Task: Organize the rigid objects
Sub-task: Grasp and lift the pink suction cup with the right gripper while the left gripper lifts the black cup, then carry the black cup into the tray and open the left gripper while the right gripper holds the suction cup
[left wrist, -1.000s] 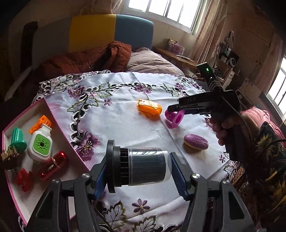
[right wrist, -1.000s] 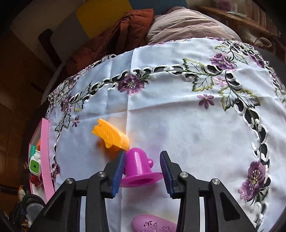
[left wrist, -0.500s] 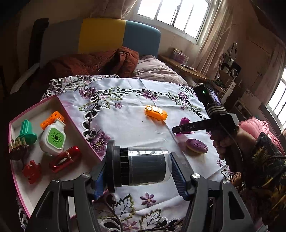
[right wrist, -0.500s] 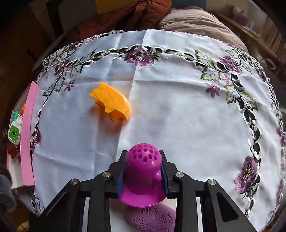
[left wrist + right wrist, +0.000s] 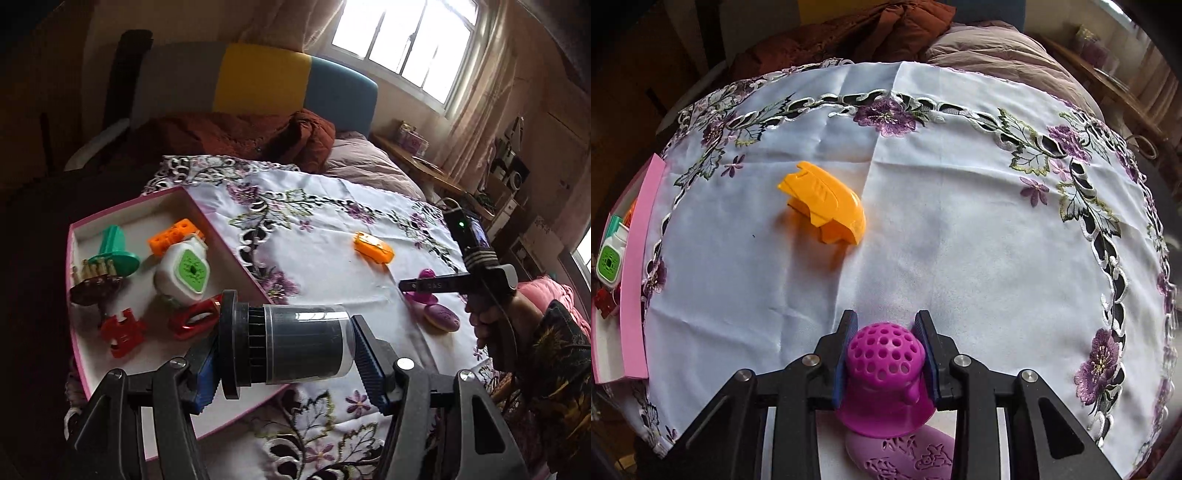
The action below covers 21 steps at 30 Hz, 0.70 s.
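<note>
My left gripper (image 5: pixel 284 347) is shut on a black cylinder with a clear cap (image 5: pixel 286 345), held sideways above the near corner of the pink-rimmed tray (image 5: pixel 218 225). My right gripper (image 5: pixel 886 354) is shut on a magenta perforated dome piece (image 5: pixel 884 373), lifted just above the white embroidered tablecloth (image 5: pixel 960 221); it also shows in the left wrist view (image 5: pixel 424 291). An orange plastic piece (image 5: pixel 823 203) lies on the cloth ahead of it. A mauve oval case (image 5: pixel 901 458) lies under the right gripper.
The tray holds a green stand (image 5: pixel 112 247), an orange block (image 5: pixel 171 236), a white and green device (image 5: pixel 183 273), red pieces (image 5: pixel 123 330) and a brush-like item (image 5: pixel 94 280). A bed with a brown blanket (image 5: pixel 240 136) lies beyond the table.
My right gripper closed on the magenta dome and lifted it off the cloth. My left gripper, with the cylinder, moved left towards the tray.
</note>
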Motion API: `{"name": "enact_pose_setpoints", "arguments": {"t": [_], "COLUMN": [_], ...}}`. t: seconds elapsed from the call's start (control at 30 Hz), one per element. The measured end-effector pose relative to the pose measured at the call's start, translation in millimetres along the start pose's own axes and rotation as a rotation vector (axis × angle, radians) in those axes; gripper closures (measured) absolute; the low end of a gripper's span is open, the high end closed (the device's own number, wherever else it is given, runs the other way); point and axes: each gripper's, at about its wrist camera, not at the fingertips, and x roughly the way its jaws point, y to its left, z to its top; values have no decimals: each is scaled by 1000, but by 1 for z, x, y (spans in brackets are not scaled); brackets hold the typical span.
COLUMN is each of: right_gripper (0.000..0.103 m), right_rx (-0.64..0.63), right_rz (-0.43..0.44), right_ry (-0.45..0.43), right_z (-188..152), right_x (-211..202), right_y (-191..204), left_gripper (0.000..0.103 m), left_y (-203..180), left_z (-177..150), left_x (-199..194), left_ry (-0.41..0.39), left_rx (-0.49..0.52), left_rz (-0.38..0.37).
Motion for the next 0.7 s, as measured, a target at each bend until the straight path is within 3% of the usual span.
{"name": "enact_pose_setpoints", "arguments": {"t": [0.3, 0.7], "right_gripper": [71, 71], "right_rx": [-73, -98], "right_rz": [-49, -65], "right_ry": [-21, -31], "right_z": [-2, -3], "right_x": [3, 2], "right_y": [14, 17], "left_gripper": [39, 39], "left_y": [18, 20], "left_z": [-3, -2], "left_x": [-5, -8], "left_ry": [-5, -8], "left_rx": [-41, -49], "left_rz": [52, 63]}}
